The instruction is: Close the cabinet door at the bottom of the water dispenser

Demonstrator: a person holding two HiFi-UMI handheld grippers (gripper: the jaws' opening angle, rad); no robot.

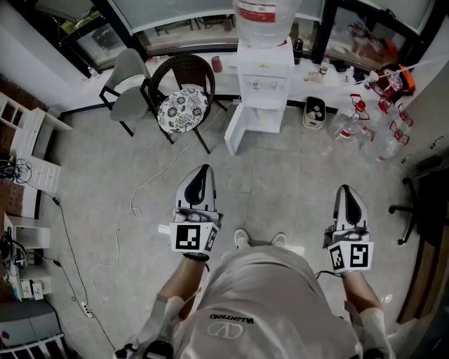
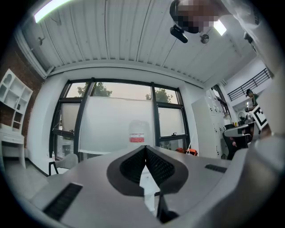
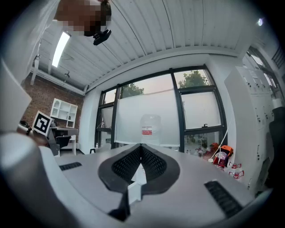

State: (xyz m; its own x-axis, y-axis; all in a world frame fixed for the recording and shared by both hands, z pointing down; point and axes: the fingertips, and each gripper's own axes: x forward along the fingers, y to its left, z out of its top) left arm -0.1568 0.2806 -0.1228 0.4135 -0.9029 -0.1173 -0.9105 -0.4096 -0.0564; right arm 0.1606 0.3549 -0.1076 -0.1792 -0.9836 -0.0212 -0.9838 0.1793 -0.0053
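Observation:
A white water dispenser point(image 1: 263, 77) with a clear bottle point(image 1: 264, 19) on top stands at the far wall by the windows. Its bottom cabinet door point(image 1: 235, 130) hangs open, swung out to the left. My left gripper point(image 1: 200, 173) and right gripper point(image 1: 346, 191) are both held level, well short of the dispenser, jaws shut with nothing between them. In the left gripper view the bottle point(image 2: 139, 133) shows just above the shut jaw tips point(image 2: 145, 148). The right gripper view shows the same bottle point(image 3: 150, 126) over its closed tips point(image 3: 141, 146).
A dark round chair with a patterned cushion point(image 1: 181, 106) and a grey chair point(image 1: 130, 84) stand left of the dispenser. Empty water jugs point(image 1: 365, 130) lie at the right, beside a black office chair point(image 1: 424, 203). A white cable point(image 1: 133, 210) runs across the tiled floor. White shelves point(image 1: 24, 154) line the left wall.

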